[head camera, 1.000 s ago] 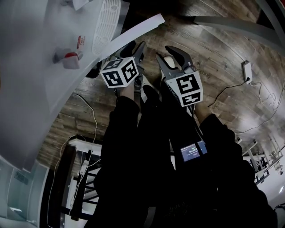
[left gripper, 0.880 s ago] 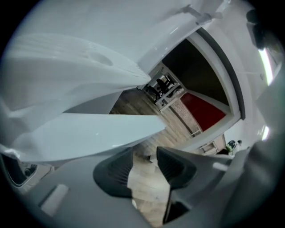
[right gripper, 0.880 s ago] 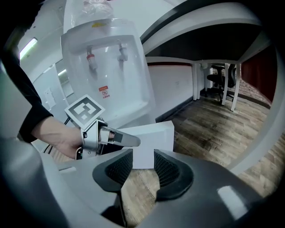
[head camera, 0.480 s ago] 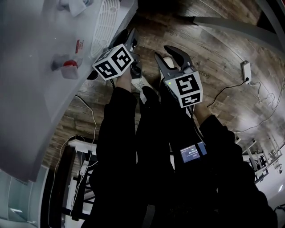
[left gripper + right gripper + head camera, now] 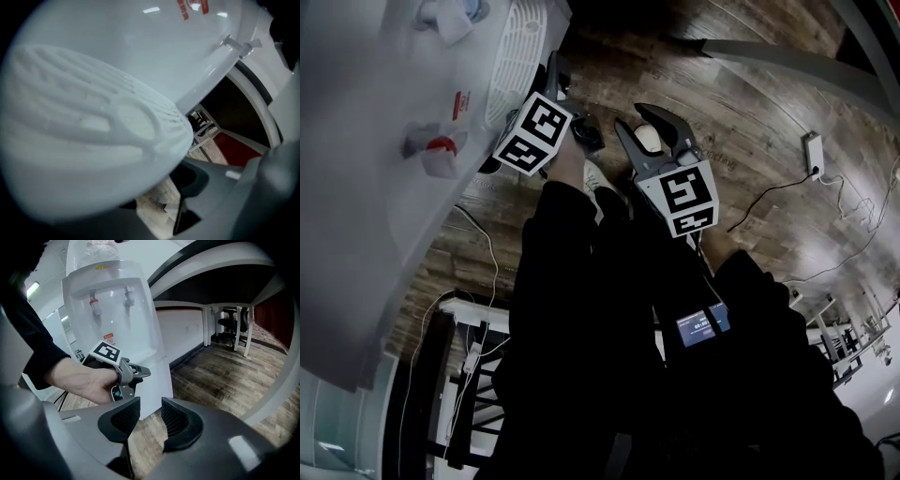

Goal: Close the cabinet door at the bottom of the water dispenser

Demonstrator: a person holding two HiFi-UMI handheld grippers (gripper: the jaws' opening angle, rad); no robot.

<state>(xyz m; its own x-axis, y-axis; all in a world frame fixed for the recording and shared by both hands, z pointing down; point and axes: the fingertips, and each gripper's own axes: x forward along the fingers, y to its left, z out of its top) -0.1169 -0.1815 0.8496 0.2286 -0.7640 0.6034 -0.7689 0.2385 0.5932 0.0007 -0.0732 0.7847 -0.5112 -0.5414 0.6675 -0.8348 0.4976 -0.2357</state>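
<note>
The person's left hand [image 5: 89, 380] is reaching out from a black sleeve [image 5: 33, 343] toward the water dispenser [image 5: 117, 310]. It is holding the left gripper [image 5: 142, 375] rolled to one side and slanting down at the dispenser's lower front, just beneath its drip tray [image 5: 117, 117].

The left gripper's jaws are standing wide apart and have just been opening. They are clamping nothing. In the left gripper view the wooden floor [image 5: 157, 201] is showing through the gap, and the tray's blurred white rim is looming over one jaw. Whether it is touching that jaw cannot be told.

The cabinet door [image 5: 154, 385] is sitting flush with the dispenser's body below the tray and is looking shut. The left gripper's tips are right at its face, but contact cannot be confirmed.

The right gripper [image 5: 151, 416] is hanging back from the dispenser, angled down and facing it over the floor. Its jaws are standing a narrow gap apart. Only floor and the dispenser's foot are showing between the ribbed pads [image 5: 176, 420], and nothing is being held.
</note>
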